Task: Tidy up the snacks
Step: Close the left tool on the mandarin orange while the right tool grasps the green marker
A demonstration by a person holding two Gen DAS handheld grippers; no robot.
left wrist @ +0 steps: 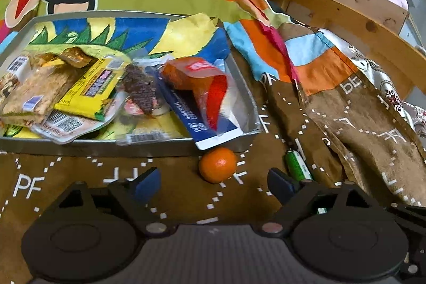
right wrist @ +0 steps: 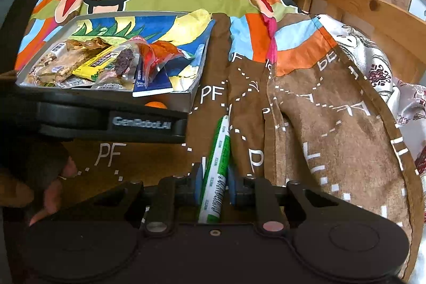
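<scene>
Left wrist view: left gripper [left wrist: 214,184] jaws apart, empty; orange [left wrist: 217,164] lies just ahead between them, touching the tray [left wrist: 239,143] wall. Close squarely on it, then lift over the rim. Right wrist view: right gripper [right wrist: 214,184] jaws clamped on the green stick pack [right wrist: 217,167]; blanket [right wrist: 332,145] folds crowd the right, flat room lies ahead-left toward the tray.
</scene>
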